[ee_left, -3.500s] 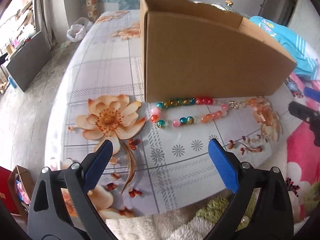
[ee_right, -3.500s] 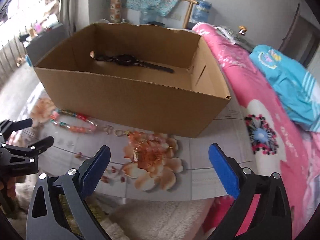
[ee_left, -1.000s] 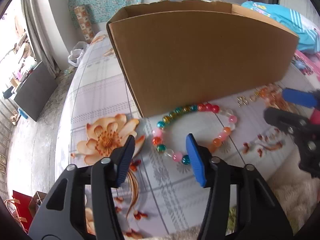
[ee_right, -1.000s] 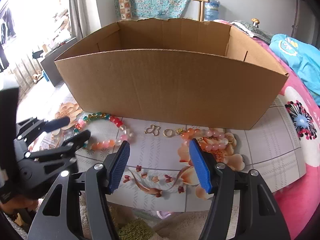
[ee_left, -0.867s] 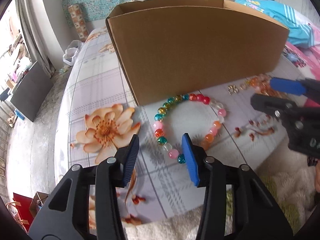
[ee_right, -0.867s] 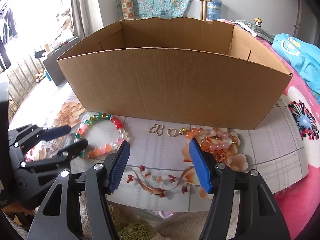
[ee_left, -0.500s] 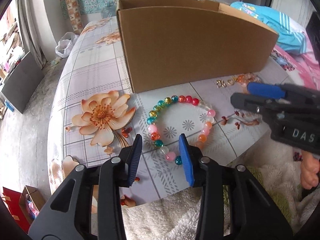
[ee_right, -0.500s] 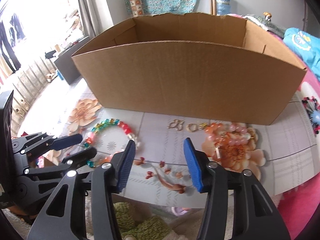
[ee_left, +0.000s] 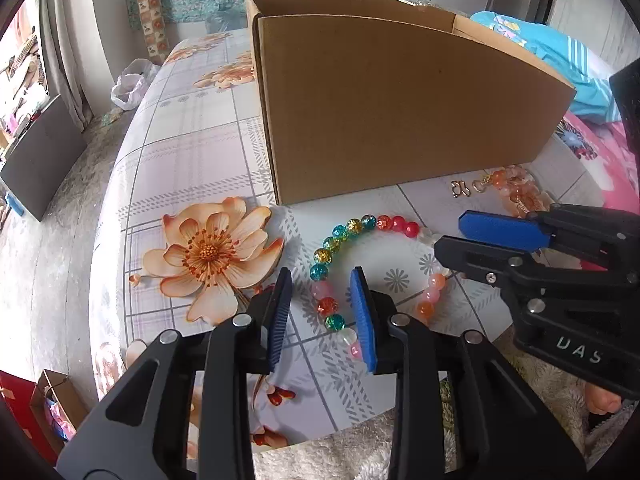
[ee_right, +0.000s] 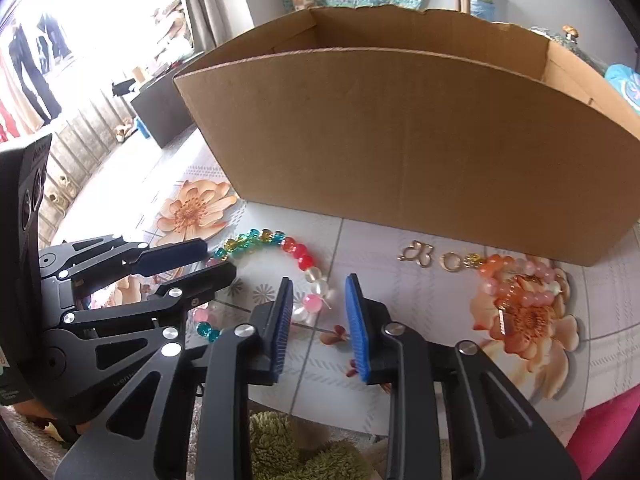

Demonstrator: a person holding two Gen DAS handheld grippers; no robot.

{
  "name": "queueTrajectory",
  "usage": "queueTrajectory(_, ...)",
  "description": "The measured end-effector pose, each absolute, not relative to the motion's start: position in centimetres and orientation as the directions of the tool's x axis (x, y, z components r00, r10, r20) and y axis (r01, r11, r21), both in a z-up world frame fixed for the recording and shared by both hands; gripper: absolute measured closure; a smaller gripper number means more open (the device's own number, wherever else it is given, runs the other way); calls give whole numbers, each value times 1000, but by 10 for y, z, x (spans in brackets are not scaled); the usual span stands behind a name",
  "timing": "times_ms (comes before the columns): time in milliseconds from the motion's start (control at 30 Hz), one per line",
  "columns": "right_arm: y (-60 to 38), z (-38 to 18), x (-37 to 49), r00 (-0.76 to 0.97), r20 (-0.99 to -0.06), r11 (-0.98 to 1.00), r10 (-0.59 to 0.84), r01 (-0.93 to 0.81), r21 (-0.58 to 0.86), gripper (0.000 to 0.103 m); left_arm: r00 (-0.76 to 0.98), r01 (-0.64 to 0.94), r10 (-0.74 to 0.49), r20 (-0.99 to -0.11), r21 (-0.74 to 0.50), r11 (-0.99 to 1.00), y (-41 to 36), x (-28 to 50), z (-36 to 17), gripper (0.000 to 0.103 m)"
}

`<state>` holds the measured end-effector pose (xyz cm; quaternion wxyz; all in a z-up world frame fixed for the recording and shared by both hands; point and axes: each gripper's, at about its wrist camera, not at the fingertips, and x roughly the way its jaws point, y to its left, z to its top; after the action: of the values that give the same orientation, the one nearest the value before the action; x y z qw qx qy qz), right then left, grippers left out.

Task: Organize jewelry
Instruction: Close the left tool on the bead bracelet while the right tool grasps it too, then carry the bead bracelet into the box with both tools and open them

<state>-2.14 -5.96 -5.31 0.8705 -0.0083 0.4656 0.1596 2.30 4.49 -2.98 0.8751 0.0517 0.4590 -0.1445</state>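
A bracelet of multicoloured beads (ee_left: pixel 352 224) (ee_right: pixel 260 236) lies as a round loop on the flowered table (ee_left: pixel 180 152), in front of the cardboard box (ee_left: pixel 400 120) (ee_right: pixel 400 140). My left gripper (ee_left: pixel 321 276) (ee_right: pixel 219 258) straddles the loop's left side; its jaws are closing, and gaps still show beside the beads between them. My right gripper (ee_right: pixel 319 280) (ee_left: pixel 448 232) straddles the loop's right side. Its jaws are closing too, with pink and white beads between the pads and not pressed.
A second orange-pink bead string (ee_right: pixel 516 276) (ee_left: pixel 512 184) with a gold butterfly charm (ee_right: pixel 416 256) and ring (ee_right: pixel 451 260) lies to the right, by the box. The table's front edge is close below the grippers, with a fluffy rug (ee_right: pixel 280 448) beneath. Pink bedding lies at the right.
Both pairs of jaws have narrowed. The right gripper has moved left, from the orange bead string to the bracelet's right side. The bracelet, earlier a flat strand, now lies as a round loop.
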Motion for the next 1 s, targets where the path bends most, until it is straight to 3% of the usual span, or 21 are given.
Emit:
queueTrajectory(200, -50, -60, -12, 493, -832, 950, 256, -287, 123, 84, 552, 305, -180, -814, -4, 952, 39, 31, -30, 84)
queueTrajectory(300, -48, -62, -11, 502, -831, 953, 240, -283, 104, 91, 561, 291, -180, -808, -10, 957, 41, 35, -30, 94)
queueTrajectory(733, -60, -33, -35, 579, -762, 948, 291, -280, 150, 93, 652, 324, -264, -711, -54, 944, 45, 8, 13, 95)
queueTrajectory(1000, -77, 44, -47, 722, -607, 935, 331, -340, 105, 93, 757, 381, -350, -552, -62, 923, 45, 0, 89, 95)
